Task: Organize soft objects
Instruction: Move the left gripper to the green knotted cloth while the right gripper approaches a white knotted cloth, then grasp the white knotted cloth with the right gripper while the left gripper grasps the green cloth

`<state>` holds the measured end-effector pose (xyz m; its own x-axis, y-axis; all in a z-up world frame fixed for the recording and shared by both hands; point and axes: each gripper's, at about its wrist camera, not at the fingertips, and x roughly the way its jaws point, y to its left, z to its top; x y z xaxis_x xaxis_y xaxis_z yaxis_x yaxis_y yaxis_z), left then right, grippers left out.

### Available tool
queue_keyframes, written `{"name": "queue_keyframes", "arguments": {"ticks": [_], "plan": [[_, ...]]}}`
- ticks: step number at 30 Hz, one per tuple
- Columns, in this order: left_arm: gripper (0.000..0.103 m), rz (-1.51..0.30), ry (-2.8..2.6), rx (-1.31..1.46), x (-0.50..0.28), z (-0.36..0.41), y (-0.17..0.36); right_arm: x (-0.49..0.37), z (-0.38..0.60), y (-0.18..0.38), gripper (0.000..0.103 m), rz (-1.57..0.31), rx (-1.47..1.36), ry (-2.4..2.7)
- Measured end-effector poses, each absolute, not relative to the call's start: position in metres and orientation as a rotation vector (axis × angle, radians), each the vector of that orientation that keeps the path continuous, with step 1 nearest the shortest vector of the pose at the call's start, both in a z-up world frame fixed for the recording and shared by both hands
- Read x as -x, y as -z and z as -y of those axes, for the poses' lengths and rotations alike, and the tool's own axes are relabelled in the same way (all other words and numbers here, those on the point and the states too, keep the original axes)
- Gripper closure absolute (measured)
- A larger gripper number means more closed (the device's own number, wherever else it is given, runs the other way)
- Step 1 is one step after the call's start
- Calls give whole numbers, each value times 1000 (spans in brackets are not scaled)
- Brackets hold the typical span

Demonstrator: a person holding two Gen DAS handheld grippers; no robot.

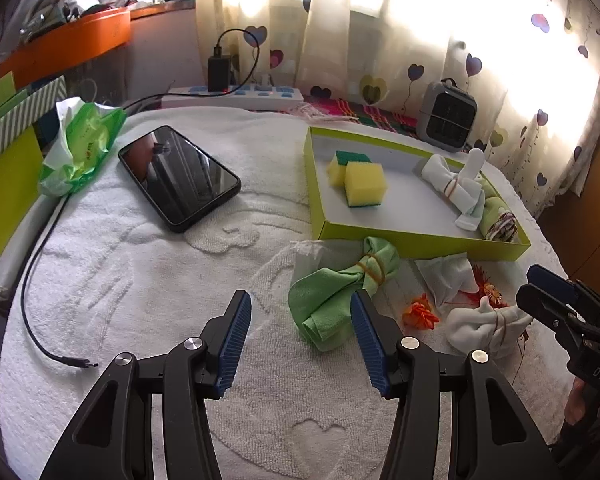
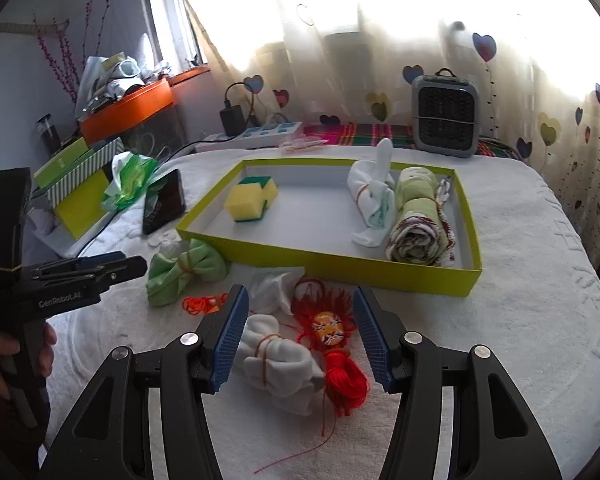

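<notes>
Between the right gripper's wide-spread fingers lie a white cloth bundle tied with a rubber band and a red tasselled mask charm, side by side and touching; neither finger touches either of them as far as I can tell. The likely slip here is catching both at once: the charm's loose red thread trails across the white towel covering the tabletop, and closing on the bundle could snag the tassel and drag it along. The left gripper also stands wide and holds nothing; a green cloth bundle lies just ahead, partly behind its right finger, and a sideways grab there might only pinch a loose fold and let the knot unravel. A white pouch and a small orange cord knot lie near it. Beyond, the shallow lime-green box already holds two yellow sponges, a banded white cloth and a rolled green towel. Farther off lie a phone, a tissue pack, a power strip and a small heater.
</notes>
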<state>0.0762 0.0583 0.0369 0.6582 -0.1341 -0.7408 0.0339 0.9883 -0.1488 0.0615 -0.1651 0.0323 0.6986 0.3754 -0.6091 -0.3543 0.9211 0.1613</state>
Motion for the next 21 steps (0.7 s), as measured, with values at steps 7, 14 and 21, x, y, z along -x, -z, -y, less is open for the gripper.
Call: {"name": "queue_keyframes", "arguments": {"ticks": [7,14,21], "plan": [[52,-859,113,139,-76,-62,-32,-54,151,-20,48,-735,25,-483],[52,-846,156,120,-78,-58,-35,-50,151,-16,48,-771,13,-546],[52,-836,174,107,-82,-54,-38,-44,158,-16,48,-783,-42,-586]]}}
